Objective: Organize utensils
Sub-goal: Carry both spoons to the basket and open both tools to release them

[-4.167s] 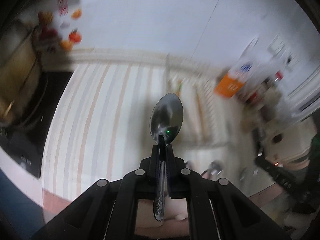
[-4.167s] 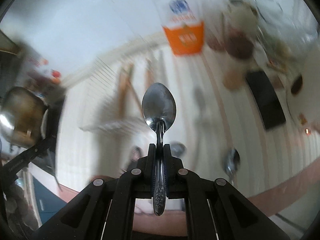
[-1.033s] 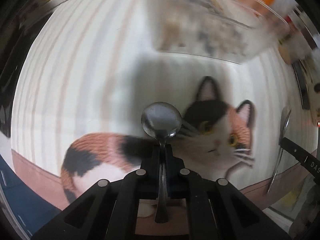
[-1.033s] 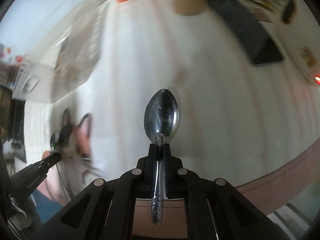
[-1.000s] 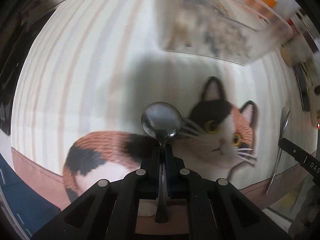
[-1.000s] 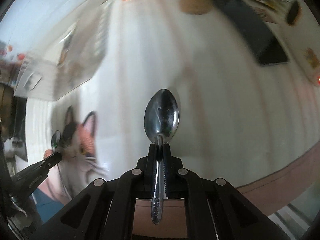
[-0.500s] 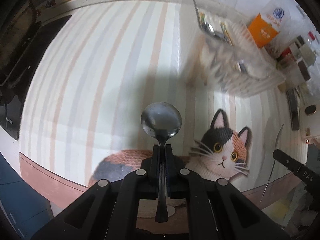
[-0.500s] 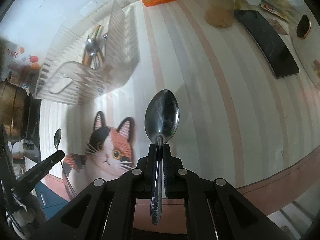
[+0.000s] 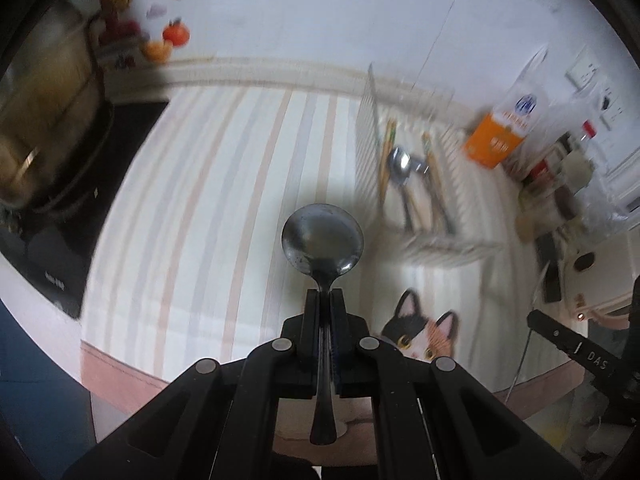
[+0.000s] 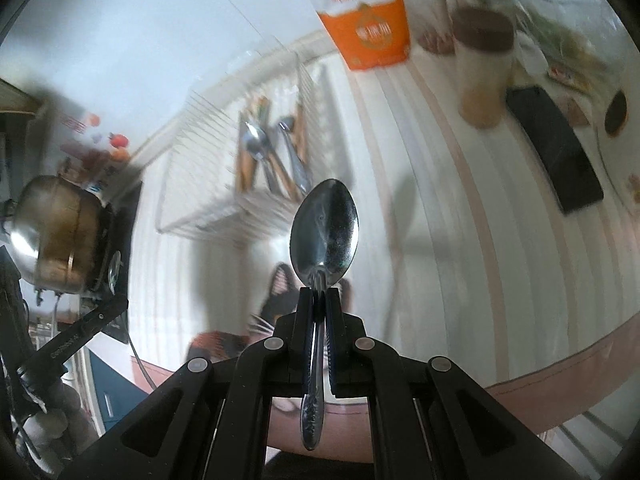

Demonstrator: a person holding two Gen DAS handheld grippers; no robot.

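Note:
My left gripper [image 9: 323,294] is shut on the handle of a round-bowled metal spoon [image 9: 322,237], held above the striped tablecloth [image 9: 208,208]. My right gripper [image 10: 317,294] is shut on an oval metal spoon [image 10: 324,228], bowl pointing forward. A clear ribbed utensil tray [image 9: 430,236] [image 10: 200,208] stands ahead, holding spoons [image 9: 399,166] [image 10: 256,140] and wooden chopsticks [image 10: 245,168]. The tray lies ahead and right of the left gripper, ahead and left of the right gripper. The right gripper also shows at the right edge of the left wrist view [image 9: 576,350].
A cat picture [image 9: 416,334] is printed on the cloth below the tray. An orange and white carton [image 10: 366,24], a jar [image 10: 482,76] and a black phone [image 10: 554,160] stand at the right. A metal pot [image 10: 52,236] sits on a black stove [image 9: 68,216] at the left.
Both grippers have tilted up and pulled back from the cloth, each still holding its spoon. The tray and back wall have come into fuller view; the cat picture has dropped lower.

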